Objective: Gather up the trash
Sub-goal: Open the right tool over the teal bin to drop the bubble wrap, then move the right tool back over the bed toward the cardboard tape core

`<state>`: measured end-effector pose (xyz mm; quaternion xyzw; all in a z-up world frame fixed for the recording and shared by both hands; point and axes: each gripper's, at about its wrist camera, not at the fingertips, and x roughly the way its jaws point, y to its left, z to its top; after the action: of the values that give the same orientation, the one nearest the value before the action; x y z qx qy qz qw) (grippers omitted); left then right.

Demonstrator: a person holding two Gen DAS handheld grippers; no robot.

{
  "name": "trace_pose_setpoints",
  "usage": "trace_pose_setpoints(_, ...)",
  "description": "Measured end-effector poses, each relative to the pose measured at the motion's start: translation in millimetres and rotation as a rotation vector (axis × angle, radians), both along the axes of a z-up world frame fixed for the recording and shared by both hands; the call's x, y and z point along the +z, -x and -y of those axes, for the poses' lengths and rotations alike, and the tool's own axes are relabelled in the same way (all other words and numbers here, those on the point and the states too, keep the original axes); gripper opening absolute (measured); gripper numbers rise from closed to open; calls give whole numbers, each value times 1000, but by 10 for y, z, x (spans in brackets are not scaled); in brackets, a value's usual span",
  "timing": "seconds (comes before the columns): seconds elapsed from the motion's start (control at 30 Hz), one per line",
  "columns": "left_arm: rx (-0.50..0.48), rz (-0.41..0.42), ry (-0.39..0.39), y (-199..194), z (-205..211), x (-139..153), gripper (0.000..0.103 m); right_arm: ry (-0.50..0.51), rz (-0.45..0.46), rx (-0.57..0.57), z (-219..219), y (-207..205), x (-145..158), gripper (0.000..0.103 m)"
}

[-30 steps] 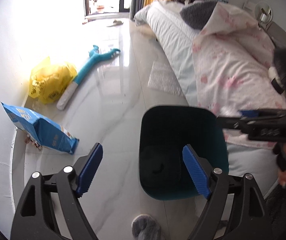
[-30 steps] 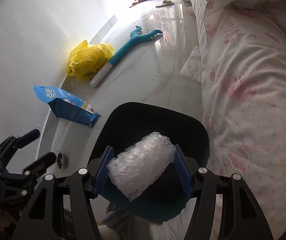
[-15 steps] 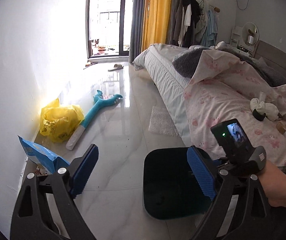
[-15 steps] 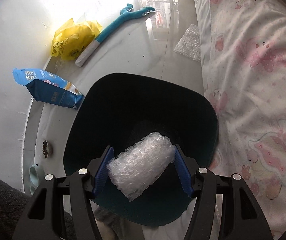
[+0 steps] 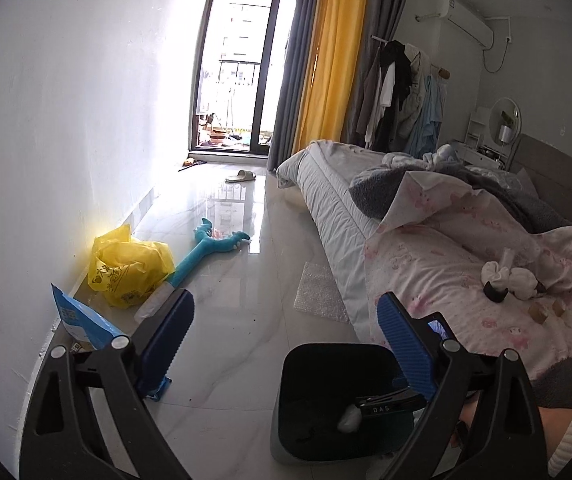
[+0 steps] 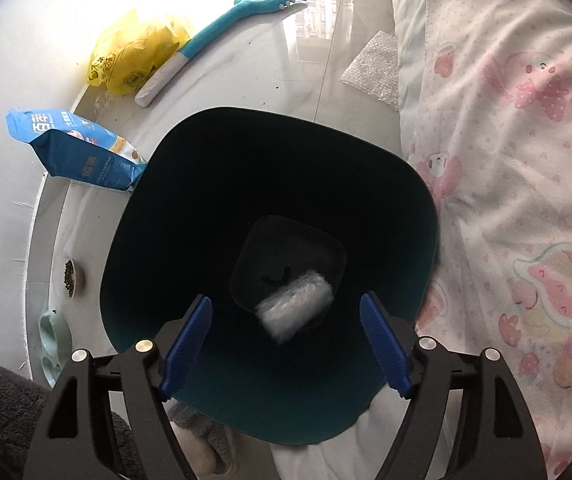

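Bed (image 6: 506,160) along the 3 o'clock side of the right wrist view, close against the bin (image 6: 134,272). Dark, deep and open-topped, with its mouth directly under the right gripper (image 6: 286,340). Good placement for a drop: keep the fingers centred over the mouth, not out toward the 3 o'clock rim where the quilt crowds in.

Right gripper released, blue pads spread wide and holding nothing. Lift straight up and clear of the rim before swinging away, to avoid tipping the bin.

Left gripper (image 5: 286,320) likewise spread and empty, aimed across the floor, with the bin (image 5: 286,400) at 5 o'clock in its view.

Yellow bag (image 5: 130,268) at 9 o'clock by the wall, blue pouch (image 6: 74,148) just beside the bin at 10 o'clock, flat bubble-wrap sheet (image 5: 320,292) near the bed's edge. Probably the next pickups; take the sheet by a raised edge, since flat film on glossy tile likely slips.

Bubble-wrap wad (image 6: 294,308) blurred, low inside the bin, at or near the bottom. Confirm it settles inside before turning away.
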<state>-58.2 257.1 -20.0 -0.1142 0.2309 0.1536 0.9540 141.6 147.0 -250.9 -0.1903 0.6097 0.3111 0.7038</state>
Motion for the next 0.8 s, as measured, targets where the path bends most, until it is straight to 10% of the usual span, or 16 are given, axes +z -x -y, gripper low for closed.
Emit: trace_pose_setpoints(0.8, -79, 39, -58, -284, 522, 191, 95, -350, 252, 10, 610, 49, 1311, 83)
